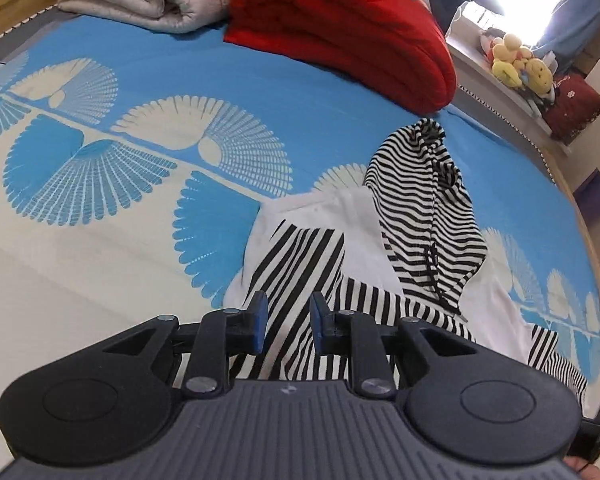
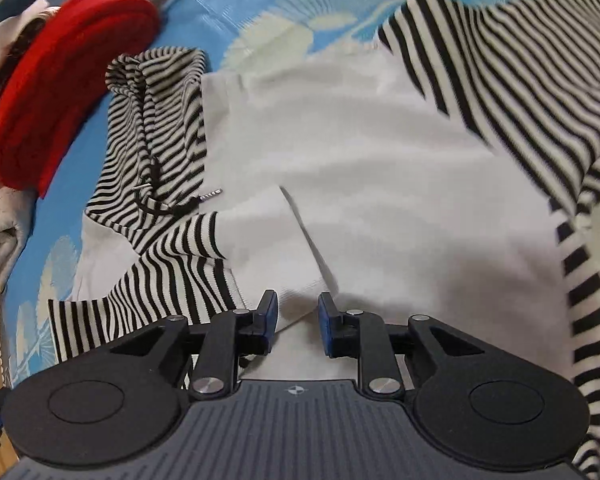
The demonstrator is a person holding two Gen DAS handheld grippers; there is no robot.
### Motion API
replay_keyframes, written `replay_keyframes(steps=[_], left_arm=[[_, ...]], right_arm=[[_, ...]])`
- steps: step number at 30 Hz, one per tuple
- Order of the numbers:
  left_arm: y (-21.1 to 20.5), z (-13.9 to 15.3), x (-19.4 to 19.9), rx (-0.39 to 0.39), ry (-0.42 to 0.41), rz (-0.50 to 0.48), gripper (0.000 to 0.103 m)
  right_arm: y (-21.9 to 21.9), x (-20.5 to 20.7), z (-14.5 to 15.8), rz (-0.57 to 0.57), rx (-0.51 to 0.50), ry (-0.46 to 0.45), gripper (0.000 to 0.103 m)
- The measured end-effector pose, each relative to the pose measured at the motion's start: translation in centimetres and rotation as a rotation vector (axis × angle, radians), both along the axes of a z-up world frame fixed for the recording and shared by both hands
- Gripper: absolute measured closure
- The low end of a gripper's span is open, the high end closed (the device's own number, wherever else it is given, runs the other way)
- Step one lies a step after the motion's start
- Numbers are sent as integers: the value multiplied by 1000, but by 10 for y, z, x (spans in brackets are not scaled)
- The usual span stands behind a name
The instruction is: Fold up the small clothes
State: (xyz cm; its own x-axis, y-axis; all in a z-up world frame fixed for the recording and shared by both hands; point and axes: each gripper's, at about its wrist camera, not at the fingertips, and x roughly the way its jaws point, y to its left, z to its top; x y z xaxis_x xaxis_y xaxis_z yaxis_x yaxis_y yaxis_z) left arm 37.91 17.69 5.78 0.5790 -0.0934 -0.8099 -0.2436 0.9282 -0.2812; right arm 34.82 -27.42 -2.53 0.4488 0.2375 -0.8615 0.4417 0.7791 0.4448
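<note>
Fingers: left gripper parted, nothing pinched, hovering over a striped sleeve; right gripper likewise parted and empty, over the white body of the hooded top. Garment: spread on the blue patterned bedsheet, striped hood lying towards the red blanket. Risk, judged: pinching one layer only, so the fold drags crooked; loose drawstring could snag.

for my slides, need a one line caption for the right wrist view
Right gripper open above a white hoodie with striped sleeves on a blue patterned bedsheet.
</note>
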Motion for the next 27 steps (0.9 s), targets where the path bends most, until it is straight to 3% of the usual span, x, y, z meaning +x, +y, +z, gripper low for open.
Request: replay_keyframes(steps=[3,5,7,11,14,16,20,22,24,27], left_arm=[[-4,3,-2,7,-4,-18,80],[-8,-1,0,19,-5,-32,80],[-7,-3,0,33,3,-36,80],[-5,-5,1,41,8,-40,80],[-10,-8,2,44,17,-51,80],[-17,-15,4,50,30,-76,80],[-33,-40,5,26,99,-137,80],[-39,-53,4,26,136,-149,80],[-44,-69,2,42,174,-172,80],[-46,-97,-1,98,262,-196,80]], right_arm=[[6,10,-6,15,-80,4,81],[6,11,-5,16,-110,-8,98],[1,8,4,6,-101,-51,101],[5,-10,58,-13,-136,-238,102],[6,-27,93,-3,-279,-318,102],[1,-33,92,-16,-349,-301,102],[-23,-26,56,-97,-387,-88,98],[-31,-28,52,-124,-362,-102,96],[-33,-26,51,-94,-267,-153,96],[-34,-15,30,-4,-73,-117,79]])
